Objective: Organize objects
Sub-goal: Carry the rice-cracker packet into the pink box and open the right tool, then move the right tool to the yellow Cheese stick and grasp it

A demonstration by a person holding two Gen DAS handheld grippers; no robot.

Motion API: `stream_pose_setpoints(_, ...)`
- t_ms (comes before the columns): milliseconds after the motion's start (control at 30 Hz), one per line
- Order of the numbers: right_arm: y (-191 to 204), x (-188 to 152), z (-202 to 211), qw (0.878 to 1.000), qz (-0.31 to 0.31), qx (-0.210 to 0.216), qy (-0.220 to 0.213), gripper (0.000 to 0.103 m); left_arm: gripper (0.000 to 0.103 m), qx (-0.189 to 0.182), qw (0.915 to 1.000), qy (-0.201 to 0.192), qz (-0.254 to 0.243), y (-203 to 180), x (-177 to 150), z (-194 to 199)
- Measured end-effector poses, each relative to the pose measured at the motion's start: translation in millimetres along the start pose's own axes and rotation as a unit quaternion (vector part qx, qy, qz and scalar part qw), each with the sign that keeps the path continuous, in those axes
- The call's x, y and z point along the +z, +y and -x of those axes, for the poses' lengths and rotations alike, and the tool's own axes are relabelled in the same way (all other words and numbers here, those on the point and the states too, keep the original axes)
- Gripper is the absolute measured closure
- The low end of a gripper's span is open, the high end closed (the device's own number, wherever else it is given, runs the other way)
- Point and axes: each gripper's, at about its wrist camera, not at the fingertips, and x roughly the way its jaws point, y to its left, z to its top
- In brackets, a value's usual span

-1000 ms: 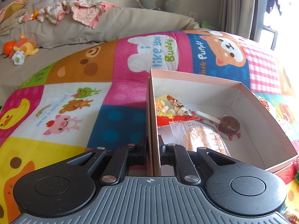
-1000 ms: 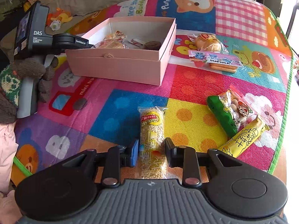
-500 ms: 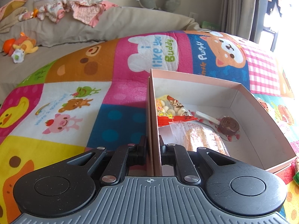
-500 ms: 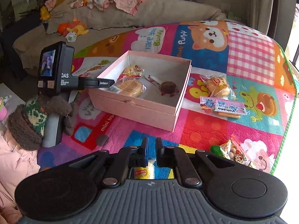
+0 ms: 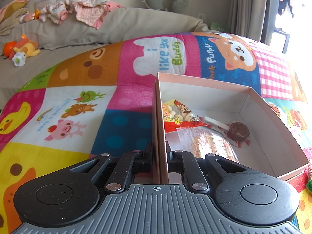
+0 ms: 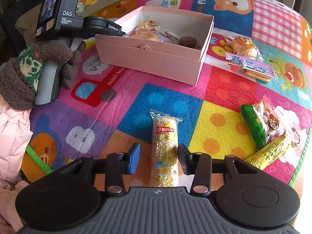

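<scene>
The left gripper (image 5: 159, 159) is clamped narrow on the side wall of the pink box (image 5: 273, 117), one finger outside and one inside. Just ahead of its inner finger lie three wrapped snacks on the box floor — a red-and-yellow packet (image 5: 180, 116), a clear-wrapped biscuit (image 5: 210, 144) and a brown roll (image 5: 238, 131).

The right gripper (image 6: 159, 157) is opening, its fingers either side of a puffed-rice bar (image 6: 165, 136) on the mat (image 6: 175, 97) — the pads stand clear of the wrapper. Further snacks lie to its right, the box well ahead.
</scene>
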Motion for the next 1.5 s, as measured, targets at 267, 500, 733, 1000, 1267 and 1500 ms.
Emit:
stream_pose_setpoints(267, -3, 13, 12, 1.000, 0.000, -0.004, -0.013, 0.076, 0.091, 0.000, 1.0000, 0.000, 0.000, 0, 0, 0)
stream_pose_setpoints(500, -24, 79, 46, 0.994, -0.043, 0.012, -0.104, 0.076, 0.091, 0.000, 1.0000, 0.000, 0.000, 0, 0, 1)
stream_pose_setpoints(733, -34, 165, 5, 0.986, -0.080, -0.005, -0.148, 0.076, 0.091, -0.001, 1.0000, 0.000, 0.002, 0, 0, 1)
stream_pose_setpoints(1000, -42, 184, -73, 0.985, -0.143, 0.026, -0.089, 0.074, 0.091, 0.000, 1.0000, 0.000, 0.001, -1, 0, 1)
stream_pose_setpoints(1267, -48, 148, -31, 0.985, -0.120, 0.001, -0.126, 0.046, 0.091, 0.000, 1.0000, 0.000, 0.000, 0, 0, 1)
stream_pose_setpoints(1500, -78, 76, 19, 0.976, -0.114, -0.119, -0.146, 0.038, 0.091, 0.000, 1.0000, 0.000, 0.000, 0, -1, 1)
